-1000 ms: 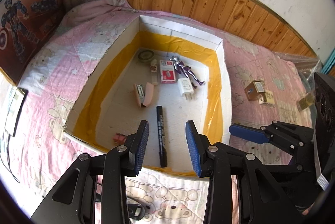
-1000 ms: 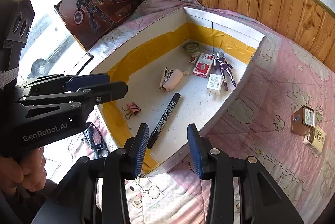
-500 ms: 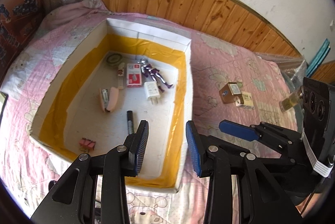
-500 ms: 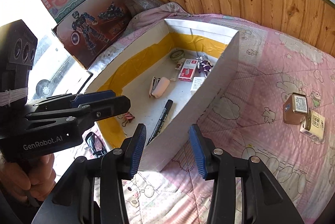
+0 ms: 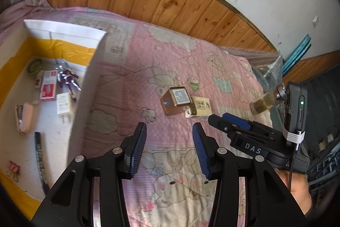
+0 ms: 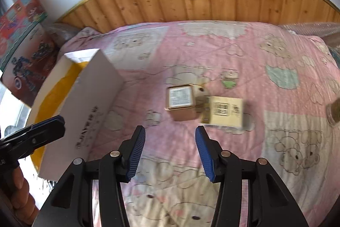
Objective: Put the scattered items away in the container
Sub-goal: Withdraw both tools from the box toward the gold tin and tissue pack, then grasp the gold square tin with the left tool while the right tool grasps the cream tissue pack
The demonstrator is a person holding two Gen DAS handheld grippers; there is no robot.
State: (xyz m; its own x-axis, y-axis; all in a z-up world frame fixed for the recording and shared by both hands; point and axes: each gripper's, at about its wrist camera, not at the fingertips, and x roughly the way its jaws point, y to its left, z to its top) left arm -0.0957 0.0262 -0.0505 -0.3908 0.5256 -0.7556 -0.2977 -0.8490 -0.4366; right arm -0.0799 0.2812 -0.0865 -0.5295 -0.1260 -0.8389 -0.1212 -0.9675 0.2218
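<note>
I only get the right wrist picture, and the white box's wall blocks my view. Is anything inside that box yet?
Observer: Yes. The left wrist view shows a black marker, a pink stapler and a white charger on the floor of the box.
Operator: And the brownish blur at my right edge?
Observer: That is a small glass bottle with a metal cap and something yellowish inside.

Both wrist views look steeply down past their jaws at the pink quilt [image 5: 170, 78]. Both share the brown box [image 6: 180, 102] ahead of the jaws and the white container [image 5: 89, 82] left of them.
</note>
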